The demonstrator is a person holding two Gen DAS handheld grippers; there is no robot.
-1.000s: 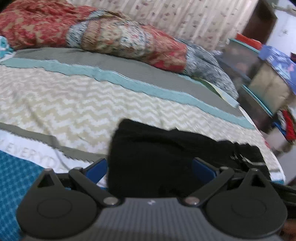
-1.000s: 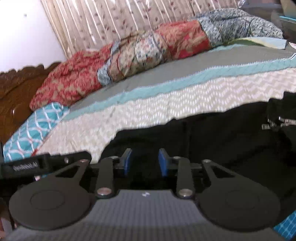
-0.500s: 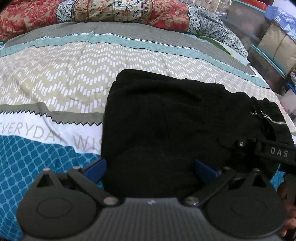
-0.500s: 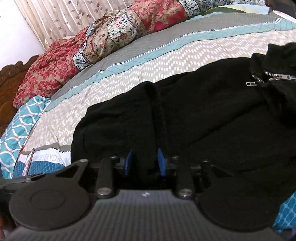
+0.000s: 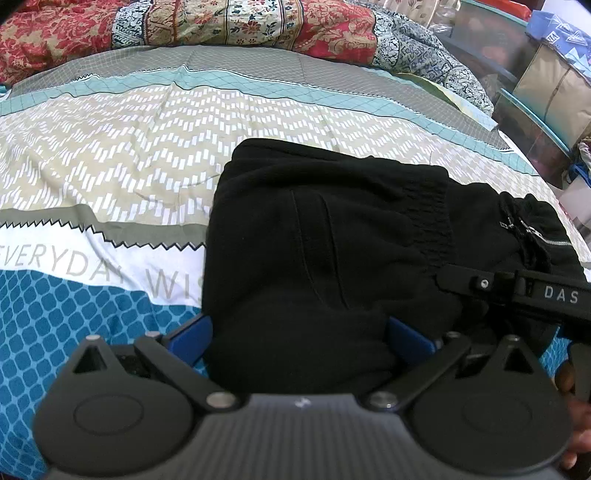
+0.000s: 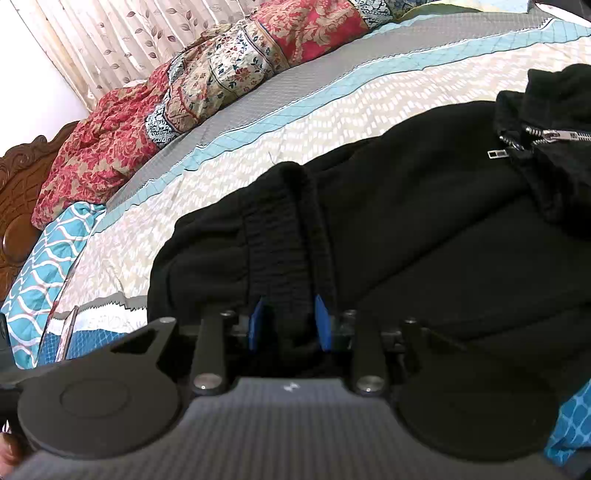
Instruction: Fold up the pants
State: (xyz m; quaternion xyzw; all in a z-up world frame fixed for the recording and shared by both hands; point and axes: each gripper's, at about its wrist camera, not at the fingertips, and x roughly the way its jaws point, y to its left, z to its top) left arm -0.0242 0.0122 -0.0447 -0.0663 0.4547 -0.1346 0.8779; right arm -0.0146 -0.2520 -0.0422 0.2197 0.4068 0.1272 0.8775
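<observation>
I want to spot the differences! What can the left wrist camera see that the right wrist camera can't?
Only the left wrist view shows the storage boxes beside the bed and the printed letters on the bedsheet. Only the right wrist view shows the carved wooden headboard, the leaf-print curtain and a teal wavy-pattern pillow. Both show the folded black pants, their zipper and the red floral quilt.

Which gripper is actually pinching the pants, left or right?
The right gripper: blue pads close together around a ridge of the black pants. The left gripper is spread wide.
</observation>
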